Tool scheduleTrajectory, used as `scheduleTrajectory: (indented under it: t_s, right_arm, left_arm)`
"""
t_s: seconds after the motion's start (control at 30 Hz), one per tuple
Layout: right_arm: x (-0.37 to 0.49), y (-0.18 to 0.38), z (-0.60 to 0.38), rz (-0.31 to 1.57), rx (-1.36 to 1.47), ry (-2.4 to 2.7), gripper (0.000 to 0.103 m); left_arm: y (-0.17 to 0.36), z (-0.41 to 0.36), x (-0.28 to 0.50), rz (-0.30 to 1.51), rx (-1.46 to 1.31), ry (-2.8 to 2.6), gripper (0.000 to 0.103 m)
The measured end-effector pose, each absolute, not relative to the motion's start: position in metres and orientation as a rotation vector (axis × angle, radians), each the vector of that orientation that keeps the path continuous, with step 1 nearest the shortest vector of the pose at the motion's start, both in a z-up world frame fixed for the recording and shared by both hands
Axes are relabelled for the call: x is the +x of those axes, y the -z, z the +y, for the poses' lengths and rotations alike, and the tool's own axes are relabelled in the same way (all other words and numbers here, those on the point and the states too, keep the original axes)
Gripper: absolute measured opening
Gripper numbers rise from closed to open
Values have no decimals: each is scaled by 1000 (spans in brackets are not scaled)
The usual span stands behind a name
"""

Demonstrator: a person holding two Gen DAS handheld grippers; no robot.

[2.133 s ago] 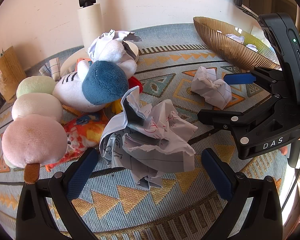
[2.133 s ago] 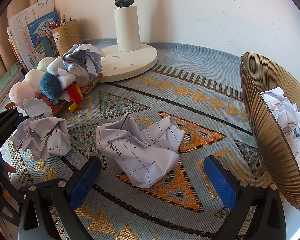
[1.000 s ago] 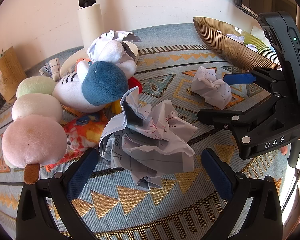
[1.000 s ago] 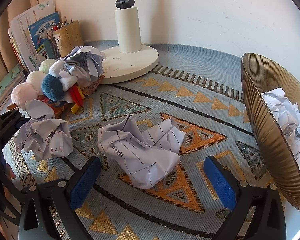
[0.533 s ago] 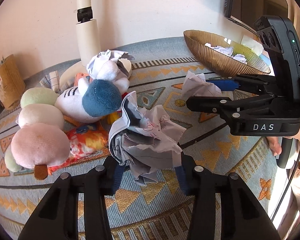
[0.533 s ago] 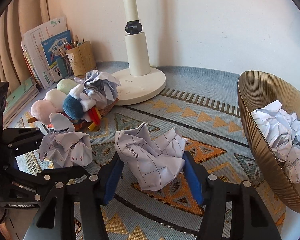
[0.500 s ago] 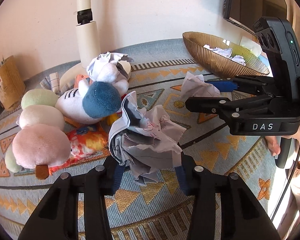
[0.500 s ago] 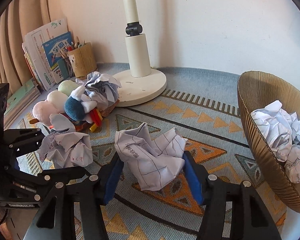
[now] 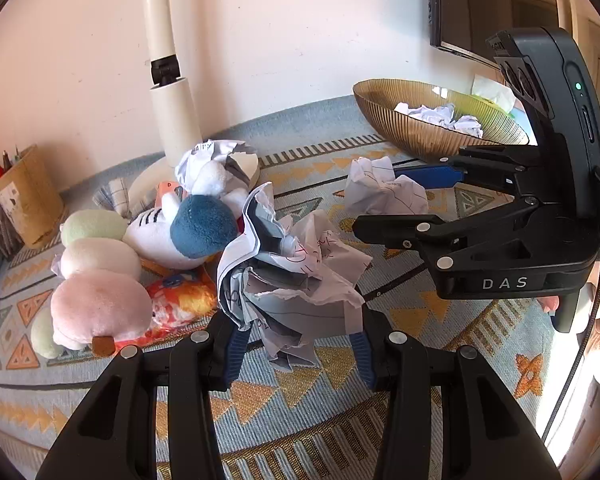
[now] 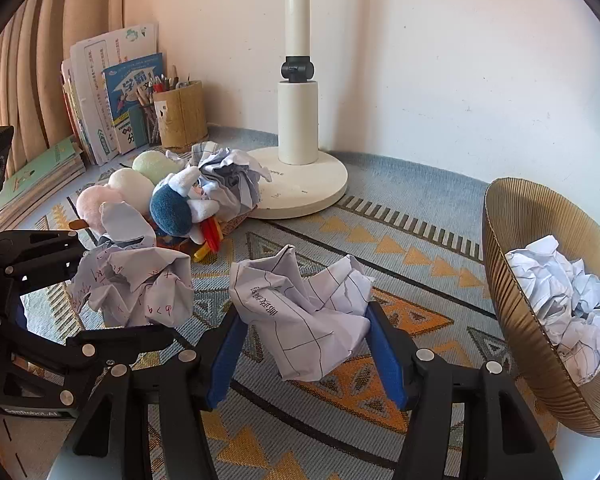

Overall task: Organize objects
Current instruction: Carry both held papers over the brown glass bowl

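- The left gripper (image 9: pixel 298 354) is clenched on a crumpled paper ball with red writing (image 9: pixel 292 276); both blue pads press into the lower sides of the wad, and most of the paper bulges up and forward past the fingertips.
- In the right wrist view that same red-marked ball (image 10: pixel 136 292) sits between the black fingers of the left gripper (image 10: pixel 112 292) at the left edge, raised off the patterned rug (image 10: pixel 400 240).
- The right gripper (image 10: pixel 304 354) is clenched on a second crumpled paper ball with a ruled grid and printed text (image 10: pixel 304 316); the blue pads (image 10: pixel 224 354) squeeze it from either side, and the wad stands out ahead of and above them.
- From the left wrist view the right gripper (image 9: pixel 404 200) reaches in from the right, holding the grid-lined ball (image 9: pixel 384 194) at its tips, clear of the rug (image 9: pixel 440 320).
- The two held balls are near each other, not touching.
- A ribbed golden bowl (image 10: pixel 512 280) lies to the right of the right gripper, and holds several crumpled paper balls (image 10: pixel 564 296).
- A pile of plush toys (image 9: pixel 140 248) lies to the left of the left gripper, with another paper wad (image 9: pixel 208 156) on top, beside the white lamp base (image 10: pixel 300 184).
- A pencil holder (image 10: pixel 178 114) and books (image 10: pixel 112 92) stand by the wall.
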State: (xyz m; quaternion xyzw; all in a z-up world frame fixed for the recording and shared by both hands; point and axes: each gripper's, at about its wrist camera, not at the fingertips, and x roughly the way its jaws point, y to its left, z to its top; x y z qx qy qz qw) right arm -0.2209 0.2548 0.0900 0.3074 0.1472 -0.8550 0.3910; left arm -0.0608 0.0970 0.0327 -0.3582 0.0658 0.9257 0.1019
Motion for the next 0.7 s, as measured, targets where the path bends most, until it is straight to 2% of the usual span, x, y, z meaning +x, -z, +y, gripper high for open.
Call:
scheduleTrajectory:
  t_s: [0.07,0.17,0.47,0.7]
  right_arm:
    - [-225,-96,269,241,766,2174,58]
    - [-232,-110,288,50,770,2153,58]
    - [-244,-196,353,64,585,2310,58]
    - [-286,-219,430,-33,611,2492,59]
  left_arm:
    - [-37,100,-57,195,-1013,-2750,42]
    - [-45,101,-57,70,-1002,-2708,42]
    - [-117,170,-97,82,-766,-2630,42]
    - [-145,228,-143,83,-667,-2548,42]
